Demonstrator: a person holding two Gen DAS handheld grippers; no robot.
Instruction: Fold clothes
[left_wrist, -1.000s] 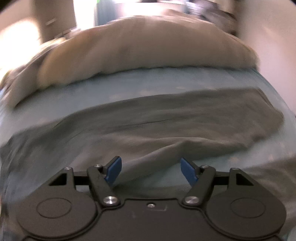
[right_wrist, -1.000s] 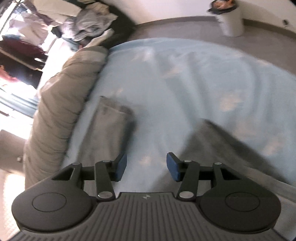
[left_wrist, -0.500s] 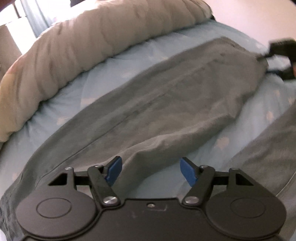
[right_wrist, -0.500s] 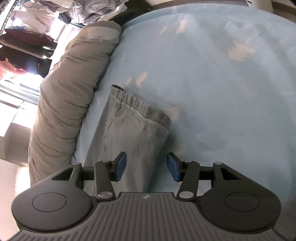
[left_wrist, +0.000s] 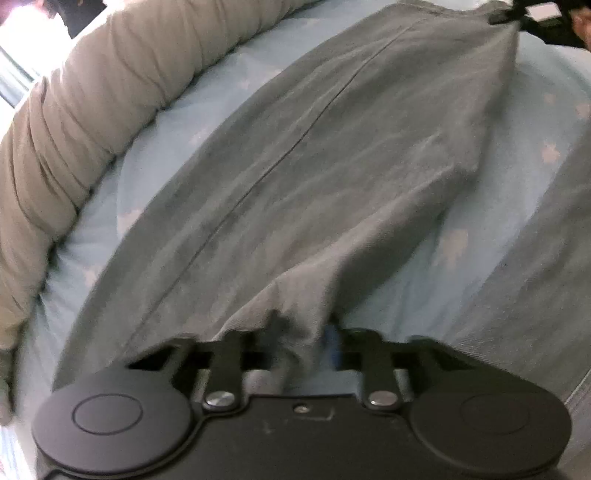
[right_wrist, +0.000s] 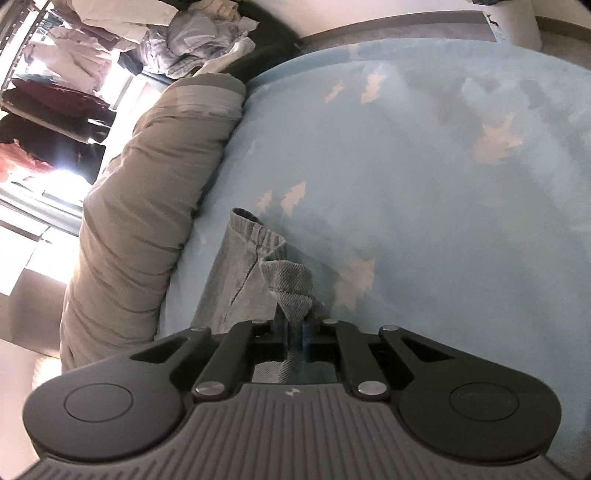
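Garment: grey trousers (left_wrist: 314, 177) lay stretched along the bed (right_wrist: 443, 184), one leg spread flat beside the beige rolled duvet (left_wrist: 74, 110), a second grey leg off to the right edge of the left wrist view.
Left gripper (left_wrist: 301, 343): its fingers were closed on a bunched fold of the trouser leg near the camera, cloth pinched between the blue pads and pulled up into a small peak.
Right gripper (right_wrist: 293, 332): its fingers were shut on the ribbed cuff (right_wrist: 269, 243) at the far end of the same leg (in the left wrist view it showed as a dark shape at the top right corner, holding that end).
Step in hand: both ends of the leg looked freshly gripped, so this read as the start of a fold, with the cloth not yet lifted clear of the sheet.
Next move: probably raising both ends together and carrying the held leg across onto the other one; the two hands would need to keep the fabric taut and level so the seam (left_wrist: 295, 140) stayed straight.
Risk: a thin pinch of soft knit could slip out if tugged sideways.
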